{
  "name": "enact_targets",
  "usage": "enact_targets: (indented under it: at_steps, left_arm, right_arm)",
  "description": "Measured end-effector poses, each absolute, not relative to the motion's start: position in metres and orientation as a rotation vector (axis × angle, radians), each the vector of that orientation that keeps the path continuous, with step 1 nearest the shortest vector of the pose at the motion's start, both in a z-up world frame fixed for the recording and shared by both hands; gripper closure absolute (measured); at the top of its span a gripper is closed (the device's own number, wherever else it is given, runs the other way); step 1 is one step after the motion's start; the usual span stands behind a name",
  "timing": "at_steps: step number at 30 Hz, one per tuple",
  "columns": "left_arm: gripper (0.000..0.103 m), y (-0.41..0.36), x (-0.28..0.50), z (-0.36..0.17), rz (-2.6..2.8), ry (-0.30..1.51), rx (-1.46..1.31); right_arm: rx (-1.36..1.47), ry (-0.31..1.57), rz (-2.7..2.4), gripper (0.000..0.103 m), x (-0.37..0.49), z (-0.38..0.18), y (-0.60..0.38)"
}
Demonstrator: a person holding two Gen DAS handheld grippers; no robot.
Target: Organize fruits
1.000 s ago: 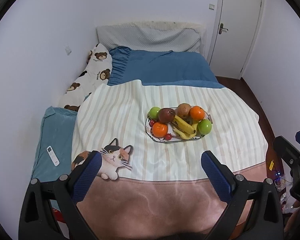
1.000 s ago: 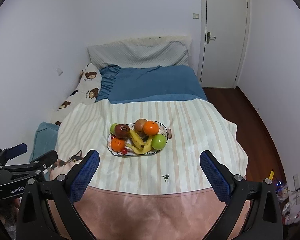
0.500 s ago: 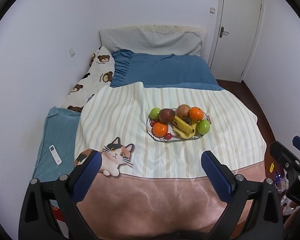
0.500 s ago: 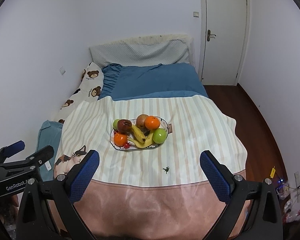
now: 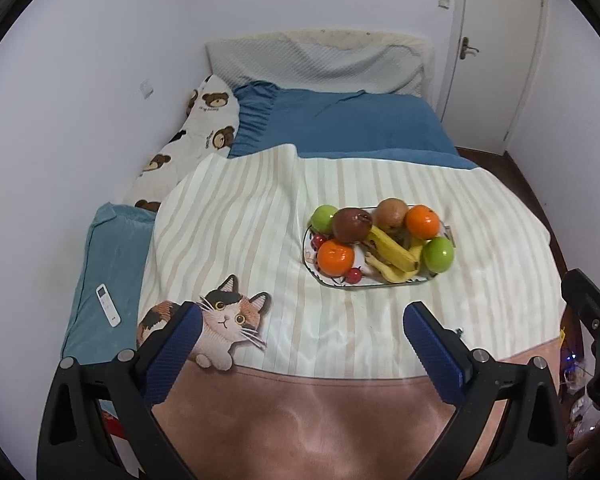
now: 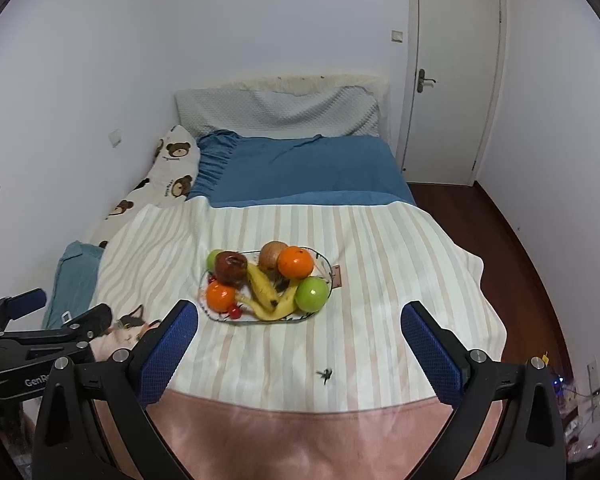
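Note:
A glass plate [image 5: 309,261] [image 6: 324,306] of fruit sits on the striped blanket in the middle of the bed. It holds two oranges [image 5: 335,257] [image 6: 295,262], two green apples [image 5: 439,254] [image 6: 311,293], bananas [image 5: 392,252] [image 6: 262,282], a dark red fruit [image 5: 352,225] [image 6: 231,267], a brown pear-like fruit [image 5: 392,213] and small cherries [image 5: 354,275]. My left gripper [image 5: 302,322] is open and empty, short of the plate. My right gripper [image 6: 300,320] is open and empty, just short of the plate.
The blanket has a cat print [image 5: 224,320] at front left. A white remote [image 5: 108,305] lies on a teal cushion at the left. A bear-print pillow [image 5: 204,132] lies along the wall. A door [image 6: 454,80] stands at the back right.
Both grippers have moved forward toward the bed; the fruit plate looks larger and closer in both views. Nothing was grasped.

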State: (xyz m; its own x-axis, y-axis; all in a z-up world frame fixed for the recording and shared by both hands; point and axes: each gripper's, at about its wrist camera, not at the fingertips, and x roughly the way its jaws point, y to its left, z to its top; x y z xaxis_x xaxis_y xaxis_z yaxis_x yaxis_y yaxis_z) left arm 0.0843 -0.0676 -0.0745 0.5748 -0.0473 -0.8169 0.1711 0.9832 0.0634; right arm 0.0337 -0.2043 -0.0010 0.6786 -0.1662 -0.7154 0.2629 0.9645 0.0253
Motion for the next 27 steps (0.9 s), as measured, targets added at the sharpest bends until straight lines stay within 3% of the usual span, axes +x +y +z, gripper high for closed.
enact_targets:
  at_steps: [15, 27]
  left_arm:
    - [0.0, -0.08, 0.125, -0.126, -0.095, 0.994, 0.161]
    - [0.0, -0.084, 0.128, -0.128, -0.101, 0.98, 0.163]
  right_arm:
    - [0.148, 0.857, -0.267, 0.0, 0.088, -0.067, -0.229]
    - [0.165, 0.856, -0.279, 0.0, 0.088, -0.073, -0.232]
